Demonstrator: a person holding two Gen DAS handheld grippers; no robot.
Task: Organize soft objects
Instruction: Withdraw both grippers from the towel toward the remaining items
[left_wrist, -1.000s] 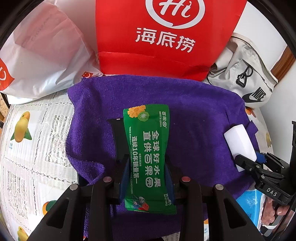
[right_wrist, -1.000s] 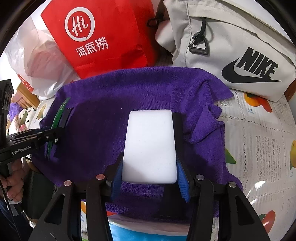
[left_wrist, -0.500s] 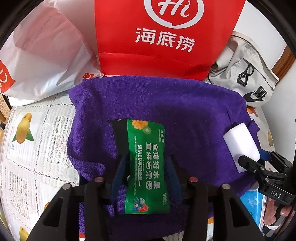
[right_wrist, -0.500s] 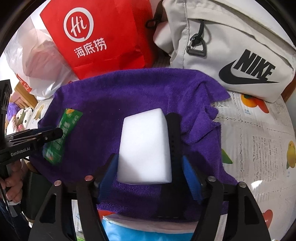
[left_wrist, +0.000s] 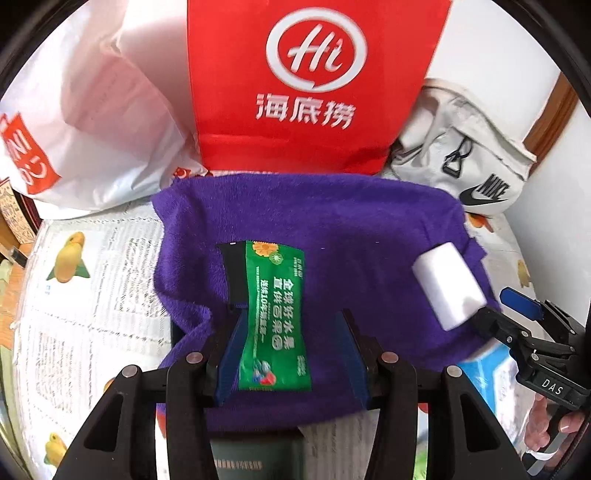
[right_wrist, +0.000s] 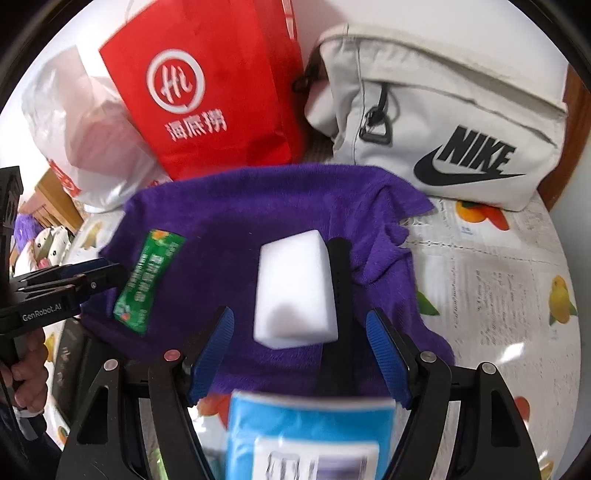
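Left wrist view is showing the green snack sachet (left_wrist: 275, 321) lying flat on the purple towel (left_wrist: 332, 225), printed side up with white Chinese lettering and a fruit picture at its far end. It is sitting between the left gripper (left_wrist: 291, 350) fingers (left_wrist: 231, 354), which are standing apart; whether the left pad is brushing the sachet's edge is hard to tell, and the right pad is clearly off it. A black shadow is falling beside the sachet's left edge. Further right on the towel the white sponge block (left_wrist: 448, 286) is lying near the towel's edge, with the right gripper (left_wrist: 513, 317) just behind it and a hand (left_wrist: 554, 428) partly cut off at the frame's rim.

In the right wrist view the white sponge block (right_wrist: 297, 290) is resting on the purple towel (right_wrist: 258, 206), plain and unmarked, and the right gripper (right_wrist: 299, 350) fingers (right_wrist: 386, 354) are spread wide with neither pad on it. A blurred blue packet (right_wrist: 310, 432) is filling the bottom, its label unreadable. The left gripper (right_wrist: 96, 277) is entering from the left beside the green snack sachet (right_wrist: 149, 280).

Behind the towel a red paper bag (left_wrist: 314, 81), a white plastic bag (left_wrist: 96, 110) and a pale Nike bag (right_wrist: 443, 110) are standing on the counter's fruit-print cover (right_wrist: 498, 288).
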